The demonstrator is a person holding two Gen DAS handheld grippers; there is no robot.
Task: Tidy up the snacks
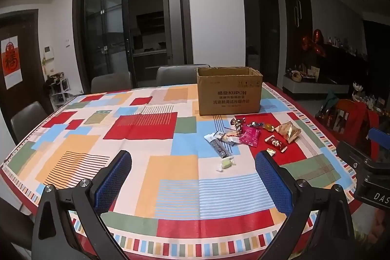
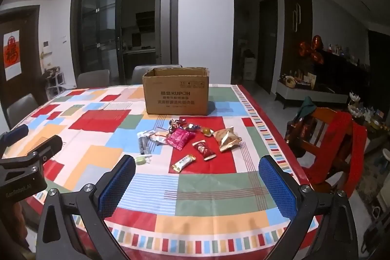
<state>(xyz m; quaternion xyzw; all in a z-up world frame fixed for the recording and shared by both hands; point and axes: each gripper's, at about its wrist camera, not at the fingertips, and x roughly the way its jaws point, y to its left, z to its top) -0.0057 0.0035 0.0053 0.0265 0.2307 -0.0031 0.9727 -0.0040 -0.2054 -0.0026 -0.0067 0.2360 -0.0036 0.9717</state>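
Snacks [image 2: 190,138] lie scattered on the counter [image 2: 207,194], just at 6 o'clock of the open cardboard box [image 2: 176,96]. Left tool [image 1: 193,162] and right tool [image 2: 197,167] both gape wide, empty, above the near edge.

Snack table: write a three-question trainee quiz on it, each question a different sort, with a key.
1. True or false: the brown cardboard box stands with its top open.
2. Which lies nearest the blue pads of the right hand-held gripper? A. crumpled gold foil bag B. small gold-and-white wrapped bar C. pink foil packet
3. Fill in: the snacks lie loose on the colourful patchwork tablecloth, ____ the box.

Key
1. True.
2. B.
3. Outside (in front of it); both the right and the left hand-held gripper are open and hold nothing.
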